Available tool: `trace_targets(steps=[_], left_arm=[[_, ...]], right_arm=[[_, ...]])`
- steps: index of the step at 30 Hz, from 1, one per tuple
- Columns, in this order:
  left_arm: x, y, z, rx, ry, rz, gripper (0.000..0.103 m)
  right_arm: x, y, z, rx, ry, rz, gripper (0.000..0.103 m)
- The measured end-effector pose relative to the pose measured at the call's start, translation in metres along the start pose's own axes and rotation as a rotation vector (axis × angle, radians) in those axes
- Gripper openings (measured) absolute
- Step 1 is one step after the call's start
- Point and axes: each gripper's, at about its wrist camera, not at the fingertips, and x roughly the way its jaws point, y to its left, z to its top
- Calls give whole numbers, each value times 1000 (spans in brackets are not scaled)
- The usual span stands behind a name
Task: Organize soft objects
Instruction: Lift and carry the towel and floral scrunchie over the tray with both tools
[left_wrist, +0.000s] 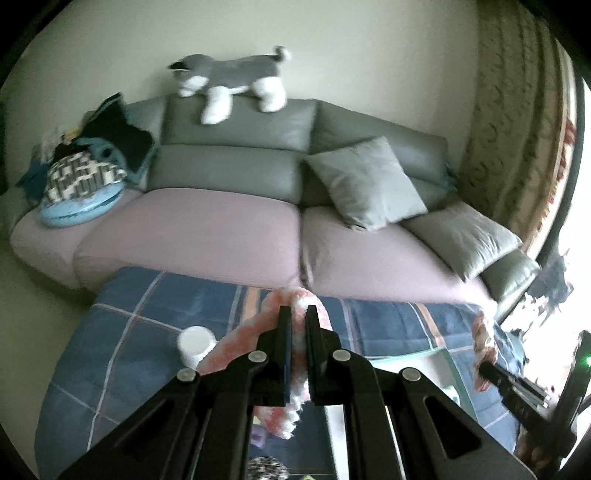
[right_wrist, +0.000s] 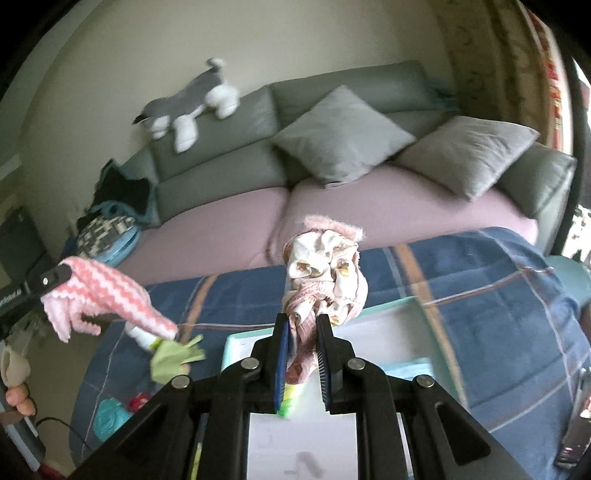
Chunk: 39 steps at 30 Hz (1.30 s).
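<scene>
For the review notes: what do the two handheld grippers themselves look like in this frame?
Both match: the left gripper and the right gripper are matte black, with angular linkage arms joined by round silver pivot pins and two flat upright fingers faced inside with blue pads. The right one's pad is edged with fine ridges. No sleeves show.

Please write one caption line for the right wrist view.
Right gripper lifts a crumpled cloth before the sofa.

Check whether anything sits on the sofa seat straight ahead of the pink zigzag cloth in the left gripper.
Nothing visible does. The left gripper holds the pink zigzag cloth, and the seat cushion ahead looks bare; the grey pillows lie further right.
</scene>
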Motion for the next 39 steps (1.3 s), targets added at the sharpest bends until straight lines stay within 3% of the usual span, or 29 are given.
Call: trace_targets(steps=[6, 13, 21, 27, 39], left_arm=[[26, -50, -5, 88, 47, -54, 6], [57, -115, -22, 186, 118, -162, 6], [94, -172, -49, 284, 163, -206, 7], [137, -183, -75, 287, 250, -210, 7], [188, -173, -110, 286, 403, -145, 7]], right_arm=[[-8, -34, 4, 49, -5, -74, 15], [-6, -58, 6, 88, 9, -97, 15], [35, -78, 0, 112, 86, -108, 15], [84, -89, -13, 125, 177, -86, 16], [131, -97, -38, 126, 306, -100, 16]])
